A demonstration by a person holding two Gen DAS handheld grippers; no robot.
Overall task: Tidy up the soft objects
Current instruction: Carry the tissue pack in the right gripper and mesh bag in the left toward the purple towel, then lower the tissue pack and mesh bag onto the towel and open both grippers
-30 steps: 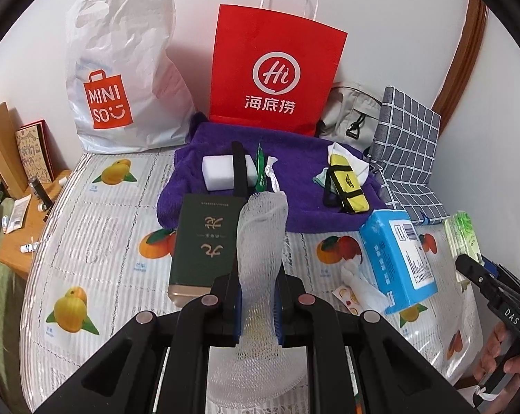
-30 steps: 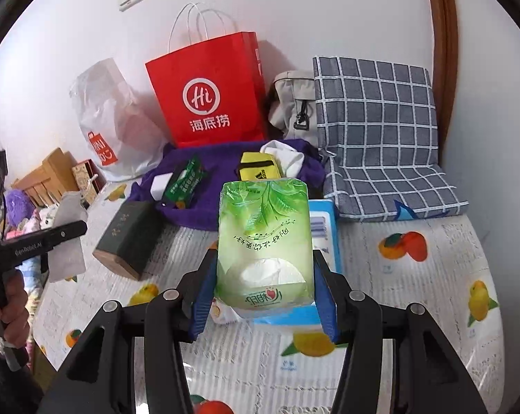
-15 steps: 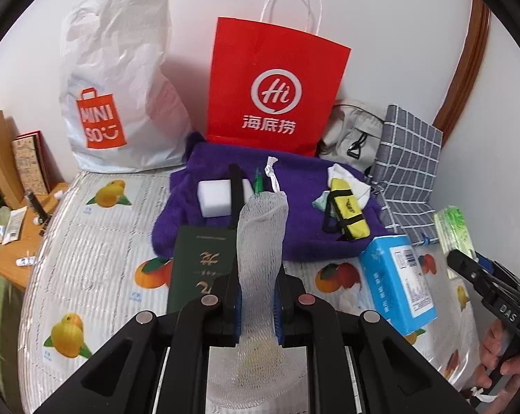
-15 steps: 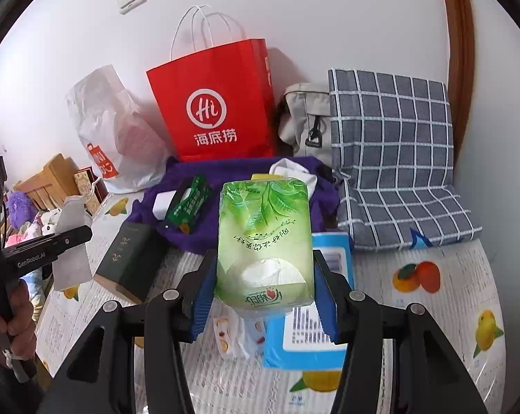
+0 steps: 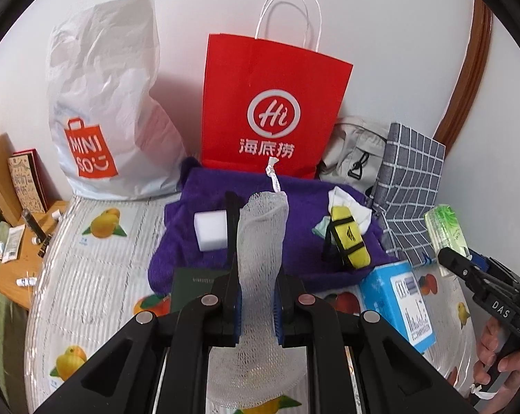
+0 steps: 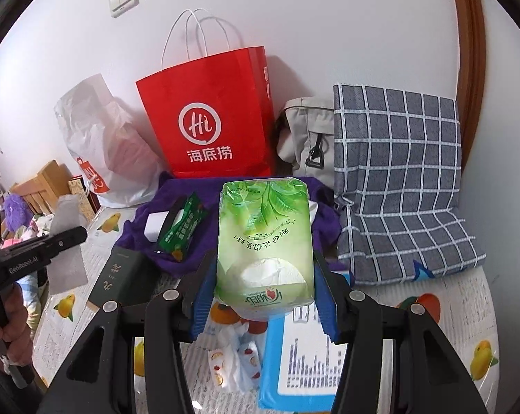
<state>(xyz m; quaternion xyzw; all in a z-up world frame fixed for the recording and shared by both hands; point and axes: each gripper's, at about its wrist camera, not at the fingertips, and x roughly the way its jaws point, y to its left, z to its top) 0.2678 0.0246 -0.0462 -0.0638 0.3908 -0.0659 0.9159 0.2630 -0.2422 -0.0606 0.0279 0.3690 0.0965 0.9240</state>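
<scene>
Both tongs loaded, held above the bed. My left tongs (image 5: 258,305) were nearly closed, pinching a white mesh net pouch (image 5: 261,241) near its middle; the upper part stood up between the pads, the rest hung slack below them. My right tongs (image 6: 263,305) stood about half open, clamped on a green soft pack of tissues (image 6: 263,248) across its width, pack upright and clear of the fruit-print bed cover (image 6: 449,314).

Ahead: a purple towel (image 5: 294,200) spread on the bed, carrying a white sponge block (image 5: 209,229) and a yellow strapped pouch (image 5: 349,241). A red paper bag (image 5: 273,110) and a white plastic shopping bag (image 5: 104,103) stood against the wall behind it.

Risks noted:
- The mesh was thin and limp; its hanging tail could snag on the dark green box (image 6: 116,277) or the sponge when lowered.
- The film on the tissue pack looked slippery and the pack compressible; a tilt might let it slide out.
- The blue tissue pack (image 6: 304,355) lay directly under the right tongs and could be knocked on descent.
</scene>
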